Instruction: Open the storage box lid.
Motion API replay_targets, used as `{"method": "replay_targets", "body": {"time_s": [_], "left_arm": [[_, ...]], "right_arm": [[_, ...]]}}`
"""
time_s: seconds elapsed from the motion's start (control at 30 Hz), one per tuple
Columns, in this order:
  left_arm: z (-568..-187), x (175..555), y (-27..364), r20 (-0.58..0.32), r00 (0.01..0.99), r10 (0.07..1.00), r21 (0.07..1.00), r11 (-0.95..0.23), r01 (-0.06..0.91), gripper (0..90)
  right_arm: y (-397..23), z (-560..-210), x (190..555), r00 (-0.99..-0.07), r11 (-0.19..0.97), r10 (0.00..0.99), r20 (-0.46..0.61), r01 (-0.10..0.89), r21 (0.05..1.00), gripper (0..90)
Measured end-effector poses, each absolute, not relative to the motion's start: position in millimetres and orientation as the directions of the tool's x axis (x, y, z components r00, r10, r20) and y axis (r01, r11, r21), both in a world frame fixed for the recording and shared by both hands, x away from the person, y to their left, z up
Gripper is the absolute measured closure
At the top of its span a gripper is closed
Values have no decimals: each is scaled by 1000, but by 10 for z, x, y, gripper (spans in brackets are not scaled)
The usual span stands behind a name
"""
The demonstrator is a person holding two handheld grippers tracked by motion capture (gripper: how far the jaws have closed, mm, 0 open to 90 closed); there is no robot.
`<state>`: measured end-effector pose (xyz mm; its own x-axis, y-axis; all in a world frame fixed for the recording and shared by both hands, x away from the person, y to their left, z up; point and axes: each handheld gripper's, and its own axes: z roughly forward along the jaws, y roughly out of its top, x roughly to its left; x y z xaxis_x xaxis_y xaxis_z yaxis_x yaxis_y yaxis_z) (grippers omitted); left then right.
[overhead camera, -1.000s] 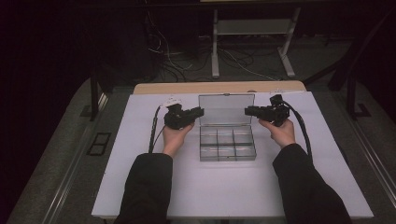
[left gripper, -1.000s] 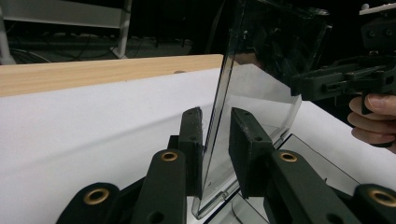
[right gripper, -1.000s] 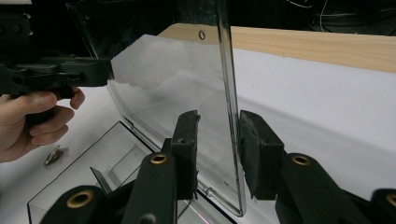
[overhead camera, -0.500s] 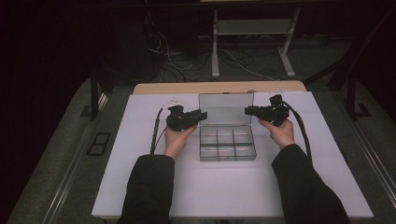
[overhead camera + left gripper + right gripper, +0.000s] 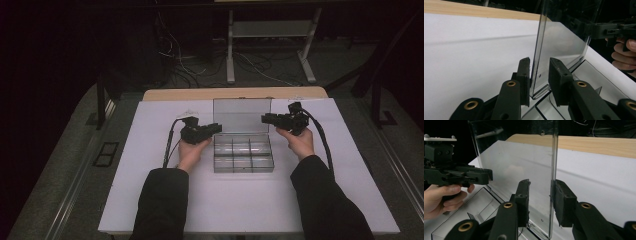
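Box (image 5: 244,171) at desk (image 5: 150,130) centre, tray flat, lid (image 5: 242,115) standing upright off the hinge at the tray's 12 o'clock edge.

Left gripper (image 5: 216,128) at the lid's 9 o'clock edge. Fingers (image 5: 524,75) narrow, lid edge between them near the hinge corner; reads as pinched on the lid rim, though the clear plastic makes contact on the inner pad hard to confirm.

Right gripper (image 5: 264,119) at the lid's 3 o'clock edge. Fingers (image 5: 564,200) straddling that edge, outer pad at the plastic, inner pad standing off with a visible gap. Not clamped yet.

Looks like a lid swing with both sides guided, probably a close toward 6 o'clock.

To do it well:
- Close the right fingers onto the edge before moving anything; a one-sided pull will likely twist a thin lid.
- Keep both grips at the same height on the edges, low and near the hinge as now.
- Rotate both wrists together about the hinge line; follow the arc, no straight push toward 6 o'clock, or the tray may skid on the smooth desk.
- Light pinch only; clear plastic probably slippery and brittle at the rim.
- Release before the fingers get trapped between lid and tray, then press the front edge down to latch.

Risk: tray lifting at 12 o'clock if the lid gets pulled up instead of swung.
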<state>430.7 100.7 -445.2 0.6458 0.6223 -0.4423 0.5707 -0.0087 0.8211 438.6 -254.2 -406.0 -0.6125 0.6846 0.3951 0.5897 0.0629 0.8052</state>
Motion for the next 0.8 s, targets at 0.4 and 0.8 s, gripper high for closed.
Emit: {"method": "replay_targets", "body": {"time_s": [0.4, 0.8], "left_arm": [[-4483, 4322, 987, -451, 631, 632, 817, 8, 576, 724], [-4504, 4334, 994, -473, 614, 632, 803, 21, 596, 715]], "right_arm": [[-2585, -4175, 4381, -590, 29, 679, 438, 617, 787, 644], [-2619, -4329, 4312, -568, 31, 684, 458, 650, 759, 702]]}}
